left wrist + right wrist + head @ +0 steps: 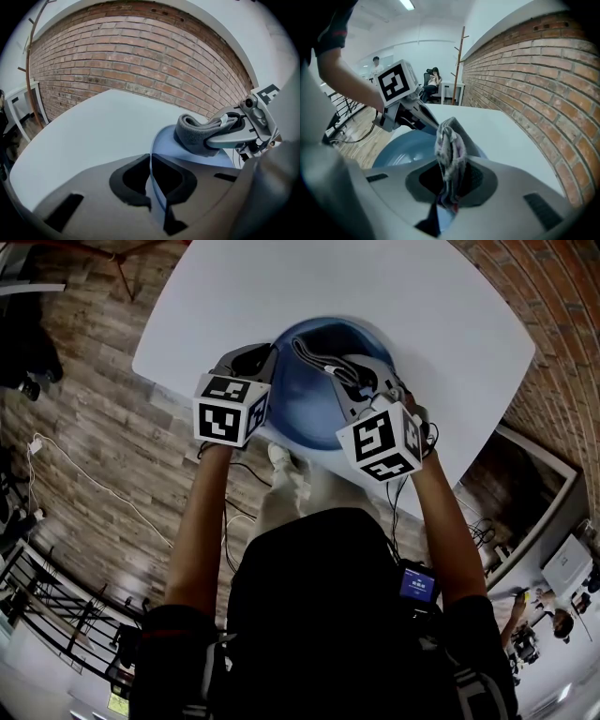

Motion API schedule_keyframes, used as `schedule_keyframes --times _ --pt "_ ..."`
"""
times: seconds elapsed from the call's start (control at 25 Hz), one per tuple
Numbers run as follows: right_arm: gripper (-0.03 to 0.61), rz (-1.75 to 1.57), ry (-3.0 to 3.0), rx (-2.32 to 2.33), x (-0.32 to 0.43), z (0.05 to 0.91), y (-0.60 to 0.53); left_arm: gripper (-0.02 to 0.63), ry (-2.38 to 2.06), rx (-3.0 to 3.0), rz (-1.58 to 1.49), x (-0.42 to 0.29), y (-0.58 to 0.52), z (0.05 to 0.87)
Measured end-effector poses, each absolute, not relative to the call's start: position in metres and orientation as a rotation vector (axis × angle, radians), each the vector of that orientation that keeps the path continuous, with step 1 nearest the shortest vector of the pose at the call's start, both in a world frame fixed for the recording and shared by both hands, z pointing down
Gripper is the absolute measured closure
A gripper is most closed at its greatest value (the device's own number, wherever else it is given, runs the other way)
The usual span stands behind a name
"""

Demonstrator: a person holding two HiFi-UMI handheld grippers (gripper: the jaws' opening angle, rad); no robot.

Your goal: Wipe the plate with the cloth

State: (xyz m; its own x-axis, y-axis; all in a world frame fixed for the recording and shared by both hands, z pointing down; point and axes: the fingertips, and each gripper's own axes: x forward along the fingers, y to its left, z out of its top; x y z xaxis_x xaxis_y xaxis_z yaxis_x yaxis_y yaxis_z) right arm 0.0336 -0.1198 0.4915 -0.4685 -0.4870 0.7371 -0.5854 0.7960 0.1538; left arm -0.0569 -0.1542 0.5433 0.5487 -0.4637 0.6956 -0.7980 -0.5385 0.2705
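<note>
Resting at the near edge of the white table, the blue plate is seen between the two grippers in the head view. It is held at its left rim by the left gripper. In the left gripper view the thin blue rim is pinched between the two dark pads, and the jaws are clenched on it with no gap to either side. Whether the plate lies flat on the table or is tipped up cannot be told.

The grey cloth is grasped by the right gripper. In the right gripper view the jaws are closed on a bunched fold of it. The fold is stood up above the pads, and a short end is hung below them. The inside of the plate is seen just under and behind the cloth, and the left gripper's marker cube is shown at the plate's far side.

From the left gripper view the cloth is seen as a thick grey roll, folded round the tip of the right gripper's jaw and held over the right part of the plate. It cannot be made out whether it is touching the surface.

A red brick wall is shown beyond the table, and a wooden plank floor is laid beside it. In the right gripper view a wooden coat stand is seen near the wall, with people seated further back.
</note>
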Motion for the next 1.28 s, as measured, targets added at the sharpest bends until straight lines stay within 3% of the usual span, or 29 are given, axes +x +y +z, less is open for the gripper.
schedule_keyframes --times 1.28 --pt "0.526 0.221 -2.052 0.636 0.009 0.536 -0.117 0.586 -1.015 2.213 0.749 -0.061 -0.154 0.543"
